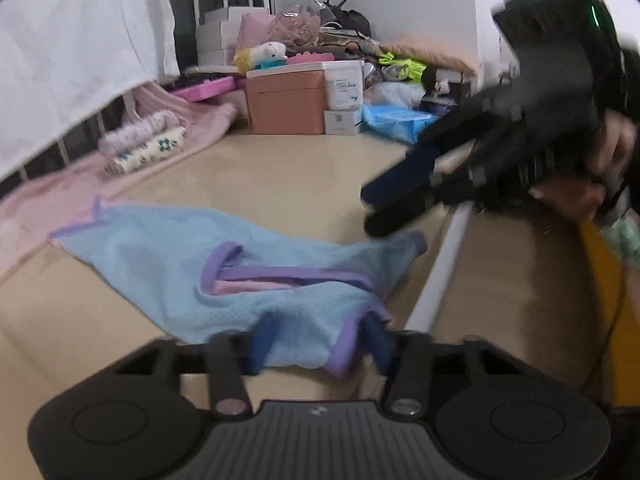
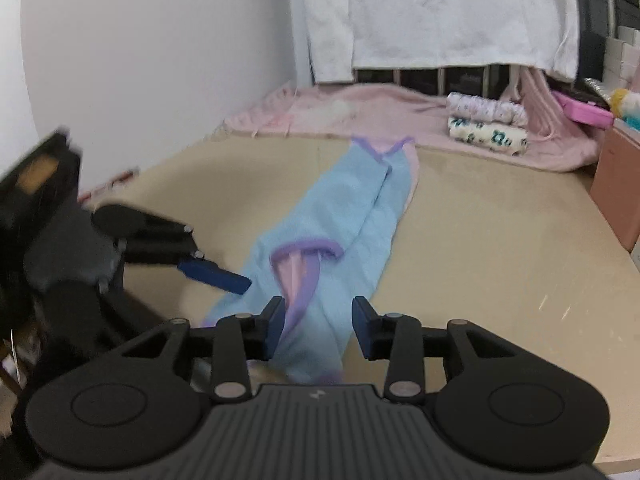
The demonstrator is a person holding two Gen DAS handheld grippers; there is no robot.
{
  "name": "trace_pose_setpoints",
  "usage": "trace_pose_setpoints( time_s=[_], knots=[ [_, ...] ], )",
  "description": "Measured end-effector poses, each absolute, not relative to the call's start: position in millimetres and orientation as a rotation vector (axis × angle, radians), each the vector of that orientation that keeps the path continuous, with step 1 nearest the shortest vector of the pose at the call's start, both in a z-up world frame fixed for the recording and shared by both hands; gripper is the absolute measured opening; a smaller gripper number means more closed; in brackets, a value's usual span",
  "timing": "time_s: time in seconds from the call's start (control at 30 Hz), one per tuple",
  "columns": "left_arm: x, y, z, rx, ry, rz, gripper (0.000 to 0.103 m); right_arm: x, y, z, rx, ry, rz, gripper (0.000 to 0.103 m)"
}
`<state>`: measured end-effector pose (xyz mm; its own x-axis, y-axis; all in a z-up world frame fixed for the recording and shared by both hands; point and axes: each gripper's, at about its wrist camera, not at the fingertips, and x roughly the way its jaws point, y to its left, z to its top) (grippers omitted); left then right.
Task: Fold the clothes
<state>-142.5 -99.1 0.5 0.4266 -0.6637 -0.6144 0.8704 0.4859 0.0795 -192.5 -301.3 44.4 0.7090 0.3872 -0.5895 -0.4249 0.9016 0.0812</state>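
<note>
Beige tabletop [image 2: 480, 240] carries a light-blue mesh garment with purple trim [image 2: 360, 208], lying long and half folded. Its near hem sits between the left gripper [image 1: 316, 340] pads, apparently pinched. The right gripper [image 2: 318, 328] hangs parted above the cloth, holding nothing. A thin pinch could slip, and lifting might unfold the layers.

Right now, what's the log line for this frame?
task: fold clothes | left gripper: astride top hem, grip unclear | right gripper: open, over top
</note>
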Motion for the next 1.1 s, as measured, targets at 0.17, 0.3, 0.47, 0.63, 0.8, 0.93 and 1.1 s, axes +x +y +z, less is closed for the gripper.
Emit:
trace_pose_setpoints(
  time_s=[0.17, 0.3, 0.47, 0.63, 0.8, 0.93, 1.1],
  knots=[
    [-156.9, -79.9, -0.3, 0.487, 0.523, -1.068, 0.012, -202.8, -289.7, 29.1, -0.159, 0.605, 0.587, 0.037],
    [-167.8, -63.2, -1.1, 0.52, 0.528, -1.114, 0.027, -205.6, -280.3, 19.8, -0.24, 0.611, 0.651, 0.037],
    [-186.4, -56.8, 7.8, 0.61, 0.42, -1.133, 0.068, -221.8, -269.0, 18.3, -0.386, 0.524, 0.769, 0.041],
    [-192.2, -80.2, -10.1, 0.767, 0.276, -1.071, 0.068, -232.1, -257.7, 6.5, -0.664, 0.374, 0.853, 0.045],
    [-180.1, -87.4, -24.8, 0.827, 0.322, -1.048, 0.041, -222.1, -246.8, -11.0, -0.835, 0.366, 0.887, 0.038],
    [-181.9, -77.9, -16.7, 0.772, 0.368, -1.052, 0.026, -218.4, -244.3, -1.6, -0.801, 0.383, 0.913, 0.01],
    [-178.7, -54.2, 13.6, 0.63, 0.52, -1.18, 0.01, -223.1, -246.8, 30.4, -0.645, 0.471, 1.072, 0.007]
  ],
)
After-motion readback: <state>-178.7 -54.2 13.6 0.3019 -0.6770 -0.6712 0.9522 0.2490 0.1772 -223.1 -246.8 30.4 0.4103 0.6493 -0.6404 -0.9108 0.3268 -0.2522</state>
